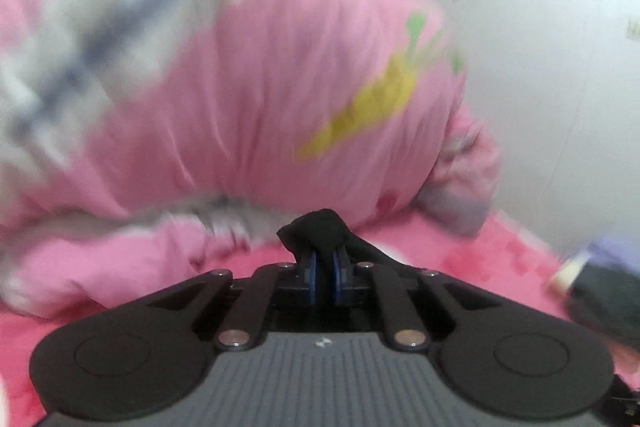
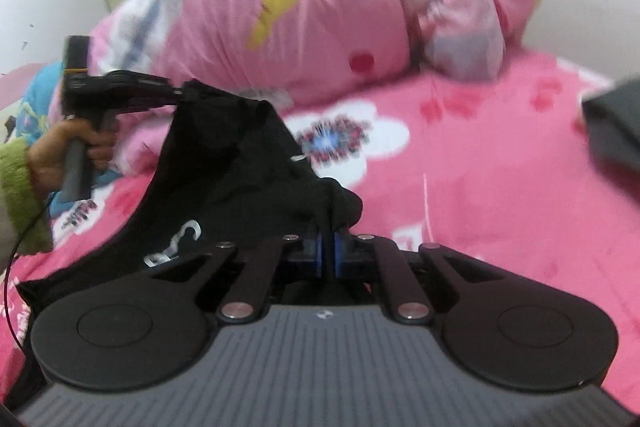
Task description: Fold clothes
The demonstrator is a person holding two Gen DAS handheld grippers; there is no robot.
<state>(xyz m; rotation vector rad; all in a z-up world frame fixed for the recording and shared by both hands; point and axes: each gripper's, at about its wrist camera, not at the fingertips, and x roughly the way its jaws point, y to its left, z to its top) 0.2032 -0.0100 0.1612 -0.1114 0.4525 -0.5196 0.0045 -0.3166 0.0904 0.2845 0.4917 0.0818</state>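
Note:
A black garment [image 2: 224, 167] with white print hangs stretched between my two grippers above the pink bed. My right gripper [image 2: 327, 227] is shut on one bunched corner of it. My left gripper [image 1: 325, 251] is shut on another corner [image 1: 320, 231]; it also shows in the right wrist view [image 2: 182, 93] at the left, held by a hand in a green sleeve. The cloth sags down to the left, and its lower edge lies near the sheet.
A big pink quilt [image 2: 304, 7] with a yellow carrot print is piled at the back of the bed. The pink flowered sheet [image 2: 500, 155] spreads to the right. A dark folded item [image 2: 616, 123] lies at the right edge. White wall [image 1: 552, 87] behind.

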